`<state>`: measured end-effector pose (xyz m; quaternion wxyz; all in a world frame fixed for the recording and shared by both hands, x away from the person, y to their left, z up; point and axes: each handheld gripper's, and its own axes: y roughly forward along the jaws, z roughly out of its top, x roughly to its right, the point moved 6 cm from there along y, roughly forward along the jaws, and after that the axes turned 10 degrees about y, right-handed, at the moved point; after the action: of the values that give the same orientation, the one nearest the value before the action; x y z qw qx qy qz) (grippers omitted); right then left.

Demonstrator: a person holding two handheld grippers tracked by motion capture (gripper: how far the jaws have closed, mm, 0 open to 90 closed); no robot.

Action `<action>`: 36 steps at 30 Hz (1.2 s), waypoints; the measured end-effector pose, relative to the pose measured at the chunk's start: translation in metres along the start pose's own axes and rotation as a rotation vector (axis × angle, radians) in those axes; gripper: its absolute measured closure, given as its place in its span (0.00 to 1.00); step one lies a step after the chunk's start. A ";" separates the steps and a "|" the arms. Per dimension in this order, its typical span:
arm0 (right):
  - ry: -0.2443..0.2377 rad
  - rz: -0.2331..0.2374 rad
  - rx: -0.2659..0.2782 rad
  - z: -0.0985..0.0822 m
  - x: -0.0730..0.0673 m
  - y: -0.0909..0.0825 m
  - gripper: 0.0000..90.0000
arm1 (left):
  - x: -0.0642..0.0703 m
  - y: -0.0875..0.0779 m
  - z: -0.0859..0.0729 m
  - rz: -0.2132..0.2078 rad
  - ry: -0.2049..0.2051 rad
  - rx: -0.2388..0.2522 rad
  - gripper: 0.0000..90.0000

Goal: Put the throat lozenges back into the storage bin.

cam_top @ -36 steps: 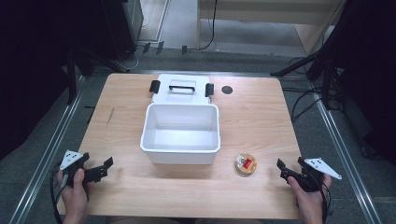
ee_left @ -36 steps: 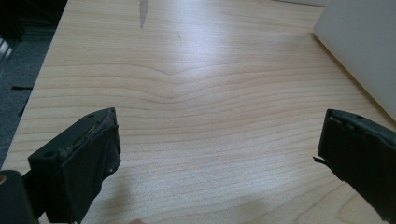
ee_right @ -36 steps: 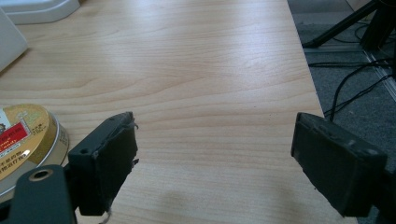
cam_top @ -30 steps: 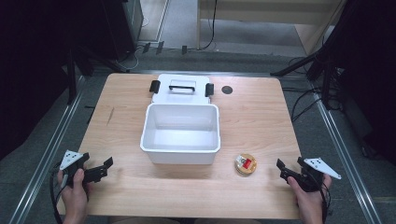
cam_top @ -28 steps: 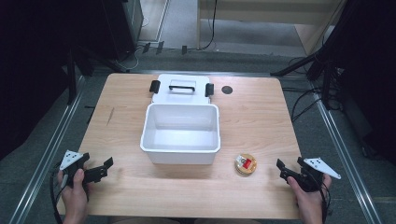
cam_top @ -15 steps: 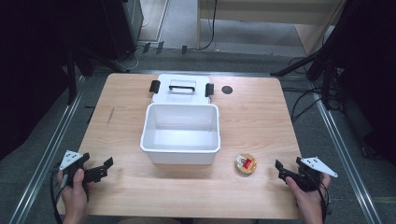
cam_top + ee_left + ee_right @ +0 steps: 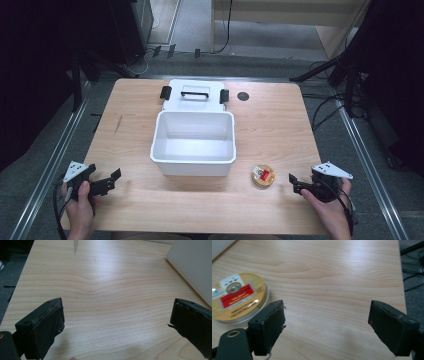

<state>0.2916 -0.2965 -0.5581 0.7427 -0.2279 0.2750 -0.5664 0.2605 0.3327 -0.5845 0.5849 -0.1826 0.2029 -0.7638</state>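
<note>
A round gold tin [image 7: 263,175] with a red label lies flat on the wooden table [image 7: 270,130], right of the white bin's front corner. My right gripper [image 7: 294,184] hovers just right of the tin, open, with only bare wood between its jaws. In the right gripper view the tin [image 7: 237,298] lies beyond the left jaw of the right gripper [image 7: 327,306]. My left gripper [image 7: 111,180] stays near the front left corner, open and holding nothing. Bare tabletop spreads past the left gripper [image 7: 117,307] in its own view.
An open white bin [image 7: 155,135] stands mid-table; one wall of the bin [image 7: 192,267] shows at the upper right of the left gripper view. Its lid [image 7: 195,92], with black latches, lies flat behind it. A small black disc [image 7: 243,96] sits right of the lid.
My right gripper has edged a little left toward the tin and lifted slightly. The left gripper, tin and bin have not moved.
</note>
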 end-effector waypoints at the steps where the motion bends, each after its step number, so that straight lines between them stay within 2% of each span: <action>1: -0.009 0.010 -0.024 0.001 -0.002 -0.002 0.16 | 0.000 0.000 0.000 -0.001 0.001 -0.001 0.00; 3: -0.037 0.022 -0.106 0.005 -0.007 -0.006 0.15 | 0.000 0.001 0.000 0.001 0.002 -0.006 0.00; 5: -0.047 0.027 -0.150 0.006 -0.010 -0.007 0.15 | 0.000 0.001 0.000 0.000 0.002 -0.006 0.00; 8: -0.091 0.034 -0.213 0.007 -0.017 -0.009 0.15 | 0.000 0.000 0.000 -0.001 0.000 -0.002 0.00; 9: -0.091 0.034 -0.213 0.007 -0.017 -0.009 0.15 | 0.000 0.000 0.000 -0.001 0.000 -0.002 0.00; 10: -0.126 0.041 -0.243 0.008 -0.024 -0.009 0.15 | 0.000 0.000 0.000 -0.002 -0.004 0.001 0.00; 13: -0.162 0.040 -0.281 0.009 -0.030 -0.009 0.15 | 0.000 0.000 0.000 -0.003 -0.006 0.002 0.00; 16: -0.229 0.040 -0.331 0.011 -0.038 -0.008 0.15 | 0.000 0.000 0.000 -0.003 -0.004 0.001 0.00; 20: -0.286 0.041 -0.407 0.010 -0.048 -0.006 0.15 | 0.000 0.000 0.000 -0.002 -0.004 0.002 0.00; 21: -0.286 0.041 -0.407 0.010 -0.048 -0.006 0.15 | 0.000 0.000 0.000 -0.002 -0.004 0.002 0.00; 22: -0.312 0.036 -0.444 0.010 -0.052 -0.003 0.14 | 0.000 0.000 0.000 -0.003 -0.001 0.000 0.00; 28: -0.347 0.031 -0.508 0.011 -0.063 0.003 0.10 | 0.000 0.000 0.000 -0.003 -0.001 0.001 0.00; 31: -0.360 0.028 -0.521 0.011 -0.067 0.005 0.09 | 0.000 0.000 0.000 -0.004 -0.002 0.001 0.00; 36: -0.390 0.038 -0.574 0.010 -0.078 0.012 0.08 | 0.000 0.000 0.000 -0.002 0.003 -0.003 0.00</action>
<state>0.2907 -0.2174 -0.5467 0.6974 -0.5264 0.2802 -0.3975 0.2607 0.3325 -0.5847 0.5836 -0.1826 0.2044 -0.7644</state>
